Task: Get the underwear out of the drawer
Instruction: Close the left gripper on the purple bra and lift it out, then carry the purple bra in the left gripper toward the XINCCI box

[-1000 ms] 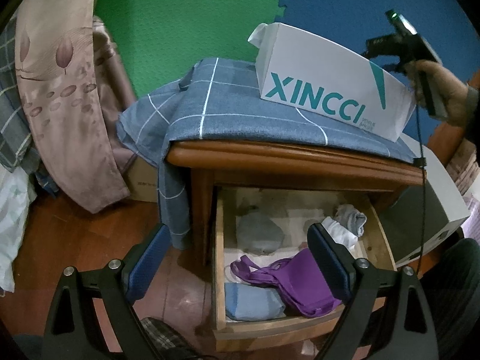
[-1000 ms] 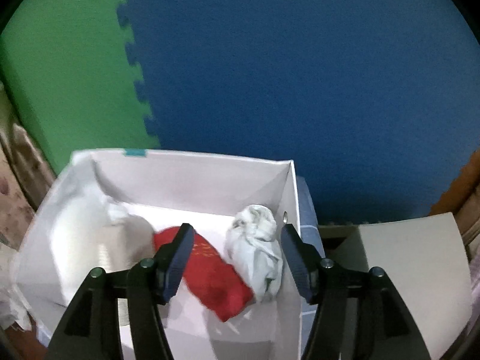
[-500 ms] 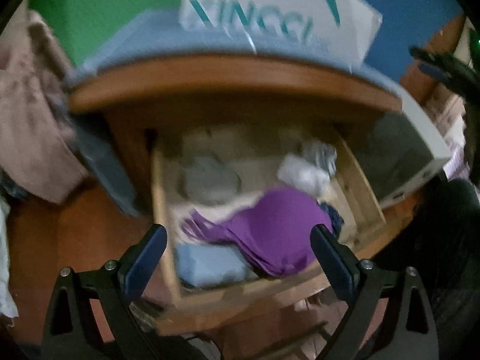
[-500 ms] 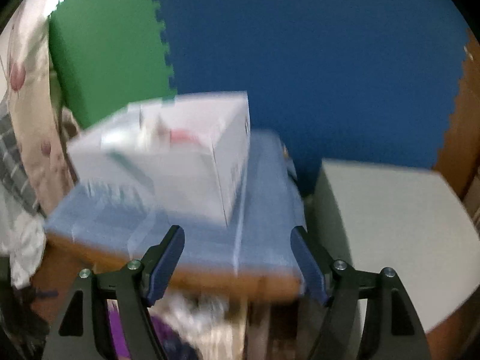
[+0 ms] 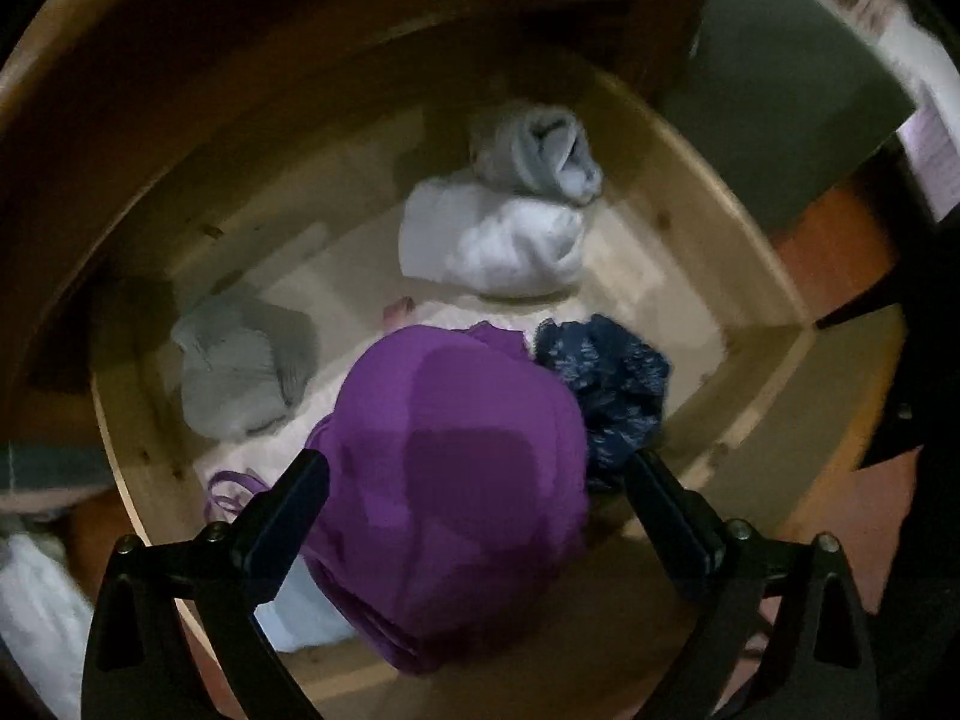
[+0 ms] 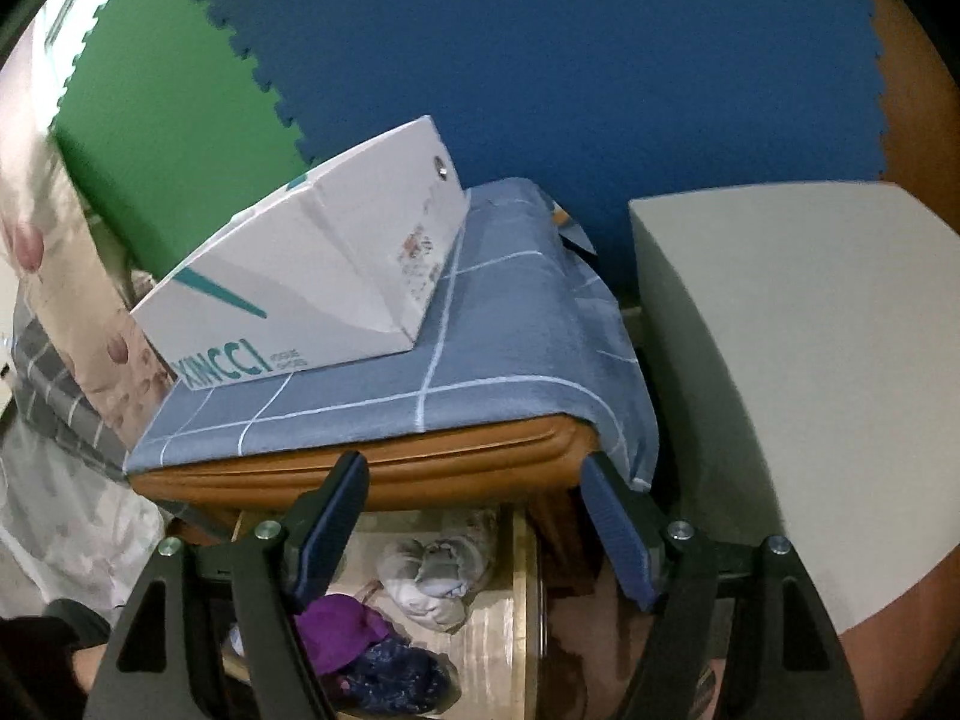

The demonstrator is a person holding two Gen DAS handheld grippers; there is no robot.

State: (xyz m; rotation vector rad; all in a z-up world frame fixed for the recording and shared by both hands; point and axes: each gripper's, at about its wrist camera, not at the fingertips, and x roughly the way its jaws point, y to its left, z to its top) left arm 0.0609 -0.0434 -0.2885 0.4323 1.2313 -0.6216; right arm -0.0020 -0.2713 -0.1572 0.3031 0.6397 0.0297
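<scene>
Purple garment [image 5: 456, 480] covers light blue piece [image 5: 300, 612] beneath; drawer [image 6: 519, 600] half hidden under worktop [image 6: 468, 462]; box [image 6: 300, 276] lettering cut off.

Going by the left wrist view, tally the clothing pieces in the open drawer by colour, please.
In the drawer, as far as the blur allows:
Purple: 1, the purple garment
Dark blue patterned: 1, the dark blue piece
White: 1, the white bundle
Grey: 2, the grey roll and the grey bundle
Light blue: 1, the light blue piece
Total: 6
</scene>
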